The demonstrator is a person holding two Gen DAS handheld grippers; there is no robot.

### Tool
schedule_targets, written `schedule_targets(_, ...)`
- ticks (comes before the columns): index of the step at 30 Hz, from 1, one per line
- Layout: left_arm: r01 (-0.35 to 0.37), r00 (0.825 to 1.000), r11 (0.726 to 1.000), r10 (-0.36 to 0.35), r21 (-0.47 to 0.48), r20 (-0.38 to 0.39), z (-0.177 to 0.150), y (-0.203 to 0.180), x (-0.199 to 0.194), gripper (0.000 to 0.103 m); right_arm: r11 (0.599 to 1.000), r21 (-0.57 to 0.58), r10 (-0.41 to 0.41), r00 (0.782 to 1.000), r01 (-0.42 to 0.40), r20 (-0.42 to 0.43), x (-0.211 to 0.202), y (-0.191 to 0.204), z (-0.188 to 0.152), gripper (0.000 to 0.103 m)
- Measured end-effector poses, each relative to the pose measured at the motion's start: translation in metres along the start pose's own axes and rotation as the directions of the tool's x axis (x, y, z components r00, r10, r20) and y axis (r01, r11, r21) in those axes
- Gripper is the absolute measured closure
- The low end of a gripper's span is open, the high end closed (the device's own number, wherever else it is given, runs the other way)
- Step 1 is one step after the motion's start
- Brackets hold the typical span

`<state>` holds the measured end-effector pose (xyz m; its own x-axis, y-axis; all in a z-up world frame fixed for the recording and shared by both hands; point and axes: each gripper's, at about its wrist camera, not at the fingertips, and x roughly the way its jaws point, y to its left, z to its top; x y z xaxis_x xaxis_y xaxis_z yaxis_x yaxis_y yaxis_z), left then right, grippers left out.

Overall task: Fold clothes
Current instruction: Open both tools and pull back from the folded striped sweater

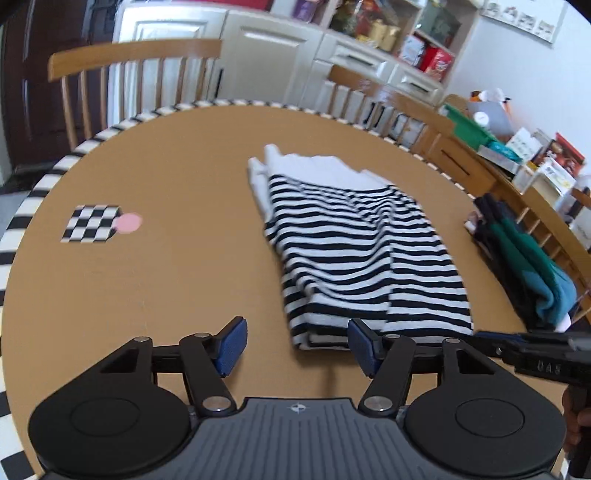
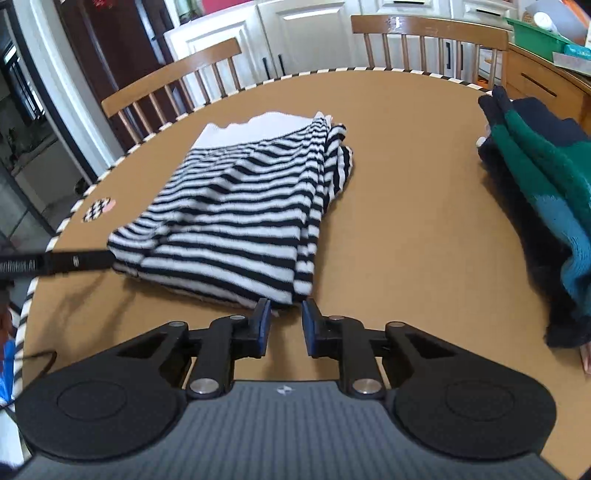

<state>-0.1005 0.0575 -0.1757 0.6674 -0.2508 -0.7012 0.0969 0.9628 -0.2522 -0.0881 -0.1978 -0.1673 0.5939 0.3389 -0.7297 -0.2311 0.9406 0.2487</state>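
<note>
A folded black-and-white striped garment [image 1: 354, 251] [image 2: 240, 218] lies flat on the brown table [image 1: 166, 280] [image 2: 399, 221], its white part at the far end. My left gripper [image 1: 297, 347] is open wide just short of the garment's near edge, with nothing between its fingers; from the right wrist view it [image 2: 92, 260] reaches the garment's near left corner. My right gripper [image 2: 286, 325] stands open with a narrow gap at the garment's near right corner, holding nothing; it [image 1: 487, 338] enters the left wrist view from the right.
A folded green and navy knit pile [image 1: 524, 258] [image 2: 546, 177] lies at the table's right edge. A checkerboard marker with a pink dot [image 1: 92, 223] [image 2: 98, 209] sits on the left. Wooden chairs [image 1: 136, 55] [image 2: 428, 26] stand behind the table, beside a cluttered sideboard [image 1: 517, 155].
</note>
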Motion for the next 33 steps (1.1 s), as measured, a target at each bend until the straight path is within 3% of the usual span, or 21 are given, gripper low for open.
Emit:
schedule_targets(3, 0.016, 1.000, 1.000, -0.016, 0.015, 0.016, 0.002, -0.009, 0.007, 0.041, 1.000, -0.017, 0.010, 1.000, -0.010, 0.005, 0.006, 0.002, 0.005, 0.080)
schedule_targets(5, 0.021, 1.000, 1.000, -0.022, 0.017, 0.005, 0.001, -0.012, 0.012, 0.048, 1.000, -0.025, 0.001, 1.000, -0.001, -0.015, 0.012, 0.002, 0.005, 0.077)
schedule_targets(6, 0.024, 1.000, 1.000, -0.024, 0.019, 0.000, 0.001, -0.013, 0.015, 0.059, 1.000, -0.022, 0.001, 1.000, -0.001, -0.024, 0.016, 0.001, 0.006, 0.079)
schedule_targets(7, 0.027, 1.000, 0.999, -0.027, 0.020, -0.005, 0.000, -0.014, 0.018, 0.076, 1.000, -0.013, 0.006, 1.000, -0.006, -0.029, 0.021, 0.000, 0.006, 0.088)
schedule_targets(9, 0.033, 0.999, 0.999, -0.032, 0.022, -0.016, -0.001, -0.017, 0.023, 0.093, 1.000, -0.023, -0.011, 1.000, 0.010, -0.028, 0.025, 0.001, 0.008, 0.094)
schedule_targets(10, 0.032, 0.999, 0.999, -0.032, 0.023, -0.022, -0.001, -0.017, 0.024, 0.093, 0.998, -0.047, -0.034, 0.999, 0.033, -0.027, 0.026, 0.004, 0.009, 0.095)
schedule_targets(13, 0.016, 0.999, 0.999, -0.014, 0.030, -0.042, 0.001, -0.016, 0.023, 0.094, 0.993, -0.092, -0.078, 0.996, 0.075, -0.033, 0.022, 0.005, 0.012, 0.096)
schedule_targets(19, 0.061, 0.993, 0.997, -0.064, -0.040, -0.101, 0.001, -0.005, 0.024, 0.094, 0.998, -0.017, -0.056, 0.997, 0.055, -0.048, 0.006, -0.014, 0.017, 0.096)
schedule_targets(23, 0.063, 0.990, 0.998, -0.066, -0.027, -0.125, 0.001, -0.004, 0.028, 0.092, 0.998, 0.045, -0.048, 0.996, 0.052, -0.077, 0.003, -0.031, 0.016, 0.098)
schedule_targets(27, 0.064, 0.986, 0.995, -0.074, -0.071, -0.149, 0.008, 0.010, 0.024, 0.069, 0.990, 0.089, -0.103, 0.990, 0.112, -0.096, -0.006, -0.054, 0.011, 0.097)
schedule_targets(29, 0.086, 0.988, 0.993, -0.096, -0.079, -0.120, 0.014, 0.013, 0.013, 0.068, 0.992, 0.093, -0.083, 0.995, 0.087, -0.050, -0.017, -0.054, 0.017, 0.091)
schedule_targets(31, 0.104, 0.992, 0.994, -0.107, -0.043, -0.066, 0.023, 0.008, 0.006, 0.057, 0.996, 0.082, -0.045, 0.999, 0.046, -0.013, -0.019, -0.044, 0.026, 0.085)
schedule_targets(33, 0.101, 0.994, 0.995, -0.100, 0.026, -0.036, 0.032, -0.002, 0.012, 0.054, 0.998, 0.067, -0.003, 1.000, 0.001, 0.021, -0.011, -0.031, 0.037, 0.075)
